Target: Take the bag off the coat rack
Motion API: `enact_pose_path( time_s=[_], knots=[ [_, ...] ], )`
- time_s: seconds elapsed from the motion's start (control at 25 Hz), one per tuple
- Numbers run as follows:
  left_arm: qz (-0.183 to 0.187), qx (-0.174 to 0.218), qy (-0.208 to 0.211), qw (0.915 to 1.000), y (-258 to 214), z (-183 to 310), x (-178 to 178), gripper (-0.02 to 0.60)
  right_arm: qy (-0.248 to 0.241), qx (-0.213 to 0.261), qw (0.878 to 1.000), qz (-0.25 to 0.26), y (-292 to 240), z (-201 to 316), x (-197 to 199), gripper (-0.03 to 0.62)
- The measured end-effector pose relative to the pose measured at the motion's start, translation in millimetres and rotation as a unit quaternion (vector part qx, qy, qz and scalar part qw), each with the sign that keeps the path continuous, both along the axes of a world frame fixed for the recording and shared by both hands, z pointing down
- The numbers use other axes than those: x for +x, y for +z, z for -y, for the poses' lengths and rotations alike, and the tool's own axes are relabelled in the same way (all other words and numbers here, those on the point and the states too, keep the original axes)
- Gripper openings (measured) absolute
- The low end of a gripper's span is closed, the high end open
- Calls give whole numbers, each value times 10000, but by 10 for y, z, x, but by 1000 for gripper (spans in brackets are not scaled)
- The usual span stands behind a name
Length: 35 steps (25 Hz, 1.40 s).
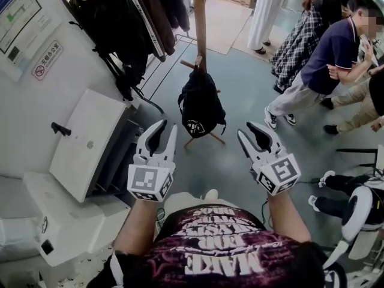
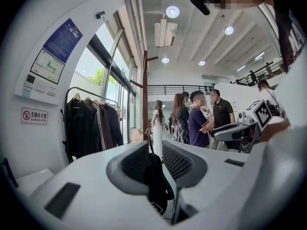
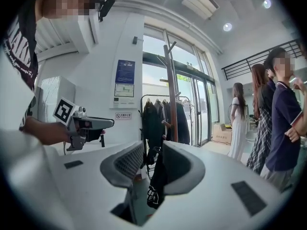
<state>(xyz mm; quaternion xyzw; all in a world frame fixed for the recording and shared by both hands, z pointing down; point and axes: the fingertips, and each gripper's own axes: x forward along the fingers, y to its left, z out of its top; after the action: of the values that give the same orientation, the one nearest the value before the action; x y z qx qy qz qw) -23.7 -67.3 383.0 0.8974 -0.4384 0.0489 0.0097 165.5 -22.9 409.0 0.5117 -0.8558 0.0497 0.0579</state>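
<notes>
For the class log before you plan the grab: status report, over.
Left gripper and right gripper: jaws open, empty. Bag hangs on coat rack ahead, untouched. Nothing between; people stand off right.

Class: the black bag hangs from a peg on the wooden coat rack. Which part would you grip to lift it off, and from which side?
Probably its narrow top, where the bag hangs slack from a peg on the coat rack. Approach from the person's side: the left hand-held gripper and right hand-held gripper, both open, face it there. Then lift upward.
</notes>
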Motion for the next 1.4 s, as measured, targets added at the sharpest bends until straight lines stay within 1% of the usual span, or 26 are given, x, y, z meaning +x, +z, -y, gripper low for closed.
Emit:
enact_pose_path(
  time_s=[0.32, 0.68, 1.04, 1.4],
  knots=[
    [79, -21, -58, 10000, 7, 43, 14, 83, -63, -7, 10000, 70, 5, 84, 23, 133],
    [109, 25, 10, 9999, -20, 140, 20, 83, 166, 117, 9998, 76, -85, 165, 127, 133],
    [93, -10, 14, 10000, -27, 378, -89, 83, 216, 96, 9997, 59, -106, 375, -3, 133],
    [88, -67, 237, 9997, 29, 670, -31, 83, 349, 7, 9994, 28, -46, 616, -44, 133]
  ],
)
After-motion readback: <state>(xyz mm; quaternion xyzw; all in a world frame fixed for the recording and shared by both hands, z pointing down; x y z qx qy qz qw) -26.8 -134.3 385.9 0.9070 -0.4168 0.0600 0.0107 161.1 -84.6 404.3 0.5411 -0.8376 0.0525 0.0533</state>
